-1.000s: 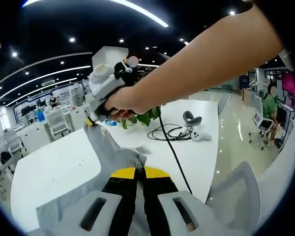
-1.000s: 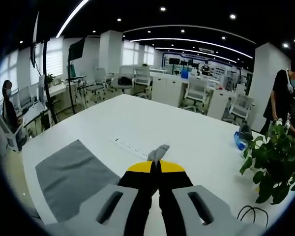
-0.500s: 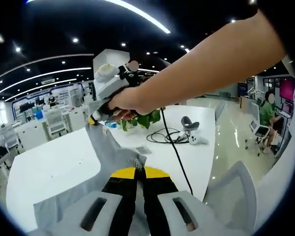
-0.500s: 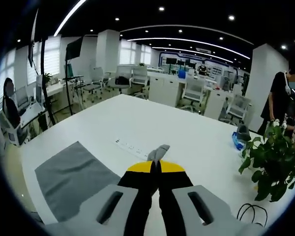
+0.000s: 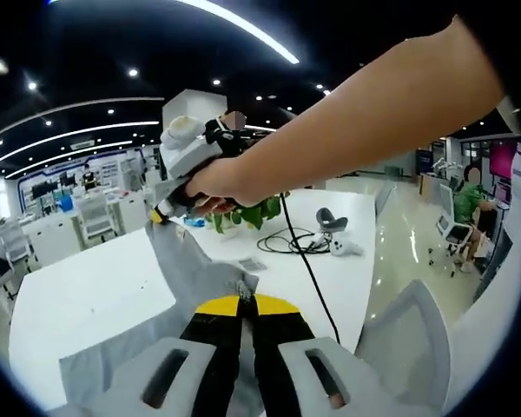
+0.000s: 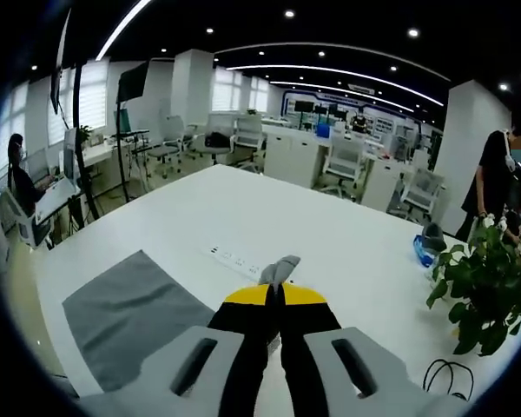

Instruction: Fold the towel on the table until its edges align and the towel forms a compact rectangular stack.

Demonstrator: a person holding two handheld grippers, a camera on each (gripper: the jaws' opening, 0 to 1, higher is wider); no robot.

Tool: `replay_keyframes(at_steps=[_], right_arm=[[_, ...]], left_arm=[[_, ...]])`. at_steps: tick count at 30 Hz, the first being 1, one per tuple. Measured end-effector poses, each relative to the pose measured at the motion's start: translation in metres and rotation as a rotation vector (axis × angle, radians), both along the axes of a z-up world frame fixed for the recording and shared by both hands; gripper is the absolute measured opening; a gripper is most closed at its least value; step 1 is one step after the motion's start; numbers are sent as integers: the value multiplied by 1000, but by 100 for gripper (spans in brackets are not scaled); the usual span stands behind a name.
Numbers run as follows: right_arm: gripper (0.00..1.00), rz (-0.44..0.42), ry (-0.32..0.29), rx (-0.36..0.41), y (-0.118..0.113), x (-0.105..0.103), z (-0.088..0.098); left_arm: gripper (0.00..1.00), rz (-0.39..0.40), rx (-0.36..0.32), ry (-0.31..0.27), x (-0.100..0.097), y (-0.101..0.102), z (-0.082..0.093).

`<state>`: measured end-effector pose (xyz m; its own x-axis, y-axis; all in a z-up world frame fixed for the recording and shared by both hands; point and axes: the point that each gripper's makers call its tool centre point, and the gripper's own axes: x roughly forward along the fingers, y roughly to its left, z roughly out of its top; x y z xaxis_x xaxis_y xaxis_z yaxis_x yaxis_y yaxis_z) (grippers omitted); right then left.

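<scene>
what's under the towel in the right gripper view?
The grey towel lies spread on the white table; bare tabletop shows all around it. Anything beneath the cloth is covered. One corner is lifted, pinched in the right gripper.

Towel [image 6: 130,314]: matt grey cloth. Table [image 6: 330,252]: smooth white top. Floor [image 5: 412,234]: glossy.

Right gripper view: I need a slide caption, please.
Right gripper shut on a corner of the grey towel, lifted above the white table.
</scene>
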<state>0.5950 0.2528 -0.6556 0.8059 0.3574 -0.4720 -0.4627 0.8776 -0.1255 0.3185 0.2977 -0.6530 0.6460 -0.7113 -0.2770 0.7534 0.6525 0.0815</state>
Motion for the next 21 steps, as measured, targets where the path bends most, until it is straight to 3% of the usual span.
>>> replay_keyframes(at_steps=[21], right_arm=[[0,72,-25,-9,52,1,15]], left_arm=[[3,48,-56,-24,-2,39,10]])
